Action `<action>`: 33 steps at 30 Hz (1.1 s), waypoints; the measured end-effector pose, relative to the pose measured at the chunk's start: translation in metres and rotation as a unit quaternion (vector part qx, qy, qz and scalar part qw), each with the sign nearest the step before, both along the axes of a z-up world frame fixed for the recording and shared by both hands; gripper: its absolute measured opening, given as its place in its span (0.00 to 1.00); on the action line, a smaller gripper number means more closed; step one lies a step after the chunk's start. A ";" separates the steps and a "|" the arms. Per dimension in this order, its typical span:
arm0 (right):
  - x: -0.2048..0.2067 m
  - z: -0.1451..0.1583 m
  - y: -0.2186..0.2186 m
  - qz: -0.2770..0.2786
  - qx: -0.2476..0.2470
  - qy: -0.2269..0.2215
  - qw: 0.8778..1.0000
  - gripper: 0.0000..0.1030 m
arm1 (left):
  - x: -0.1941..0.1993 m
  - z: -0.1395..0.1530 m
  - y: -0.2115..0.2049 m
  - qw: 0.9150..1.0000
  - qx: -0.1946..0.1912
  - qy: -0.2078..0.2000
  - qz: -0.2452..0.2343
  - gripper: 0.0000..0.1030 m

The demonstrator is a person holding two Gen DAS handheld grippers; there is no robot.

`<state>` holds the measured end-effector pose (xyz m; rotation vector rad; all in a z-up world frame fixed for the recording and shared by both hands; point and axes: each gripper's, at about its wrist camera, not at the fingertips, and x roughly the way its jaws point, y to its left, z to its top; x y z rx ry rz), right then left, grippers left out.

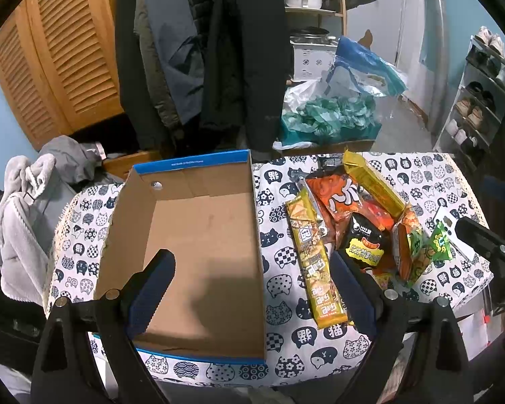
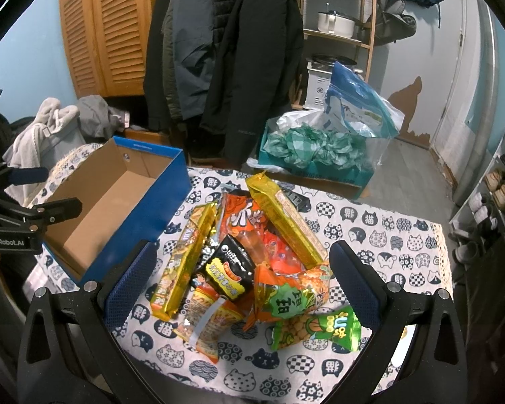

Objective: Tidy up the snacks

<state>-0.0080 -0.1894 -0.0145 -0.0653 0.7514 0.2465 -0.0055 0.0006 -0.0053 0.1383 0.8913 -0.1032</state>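
Clearly, with the right gripper [image 2: 240, 276] spread wide and empty above the overlapping snack pile [image 2: 249, 256], closing there could pinch 2 packets and drag others clear of the cardboard box [image 2: 118, 202] off to its left.

"GenRobot.AI" on left tongs [image 2: 50, 202] body

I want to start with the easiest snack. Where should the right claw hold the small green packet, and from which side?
Grip the small green packet across its short width near the middle, coming from above with the right claw, which is open. The packet lies flat at the near edge of the pile, mostly uncovered.
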 end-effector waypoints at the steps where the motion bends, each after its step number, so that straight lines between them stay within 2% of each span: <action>1: 0.000 0.000 0.000 0.000 0.000 0.000 1.000 0.98 | 0.000 0.000 0.000 1.000 0.000 0.000 0.000 0.91; 33: 0.001 0.002 0.003 -0.001 0.000 0.002 1.000 0.97 | -0.008 -0.011 -0.003 1.000 0.005 0.005 -0.003 0.91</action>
